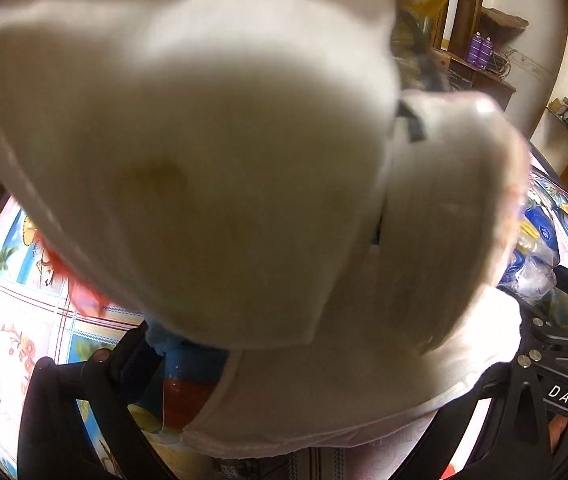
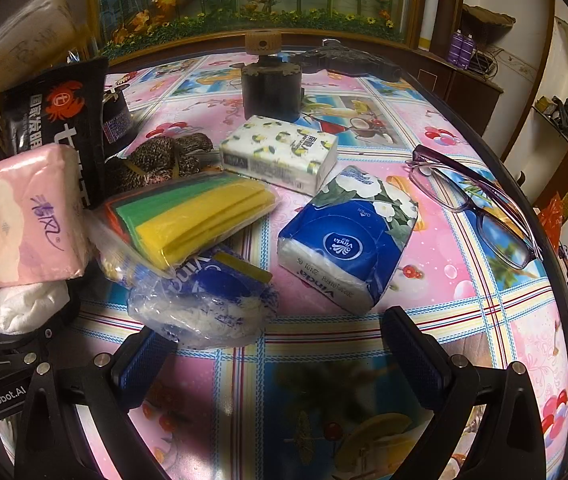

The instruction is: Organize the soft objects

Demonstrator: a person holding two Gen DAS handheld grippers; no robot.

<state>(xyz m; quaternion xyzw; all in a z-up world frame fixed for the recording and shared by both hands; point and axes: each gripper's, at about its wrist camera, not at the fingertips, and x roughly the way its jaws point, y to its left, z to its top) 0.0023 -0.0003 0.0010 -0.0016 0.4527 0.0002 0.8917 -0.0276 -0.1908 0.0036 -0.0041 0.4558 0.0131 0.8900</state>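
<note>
glasses [image 2: 480, 200] right of tissue pack [image 2: 344, 240], on table [image 2: 464, 320]

Soft matt white cloth [image 1: 211, 152], glossy plastic tissue pack [image 2: 344, 240], shiny patterned tablecloth [image 2: 464, 312]

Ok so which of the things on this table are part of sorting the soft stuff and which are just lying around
Belongs to the job:
white cloth
blue Vinda tissue pack
lemon-print tissue pack
pink tissue pack
bag of coloured cloths

Just lying about:
purple glasses
black cylinder with a cork-coloured cap
</note>
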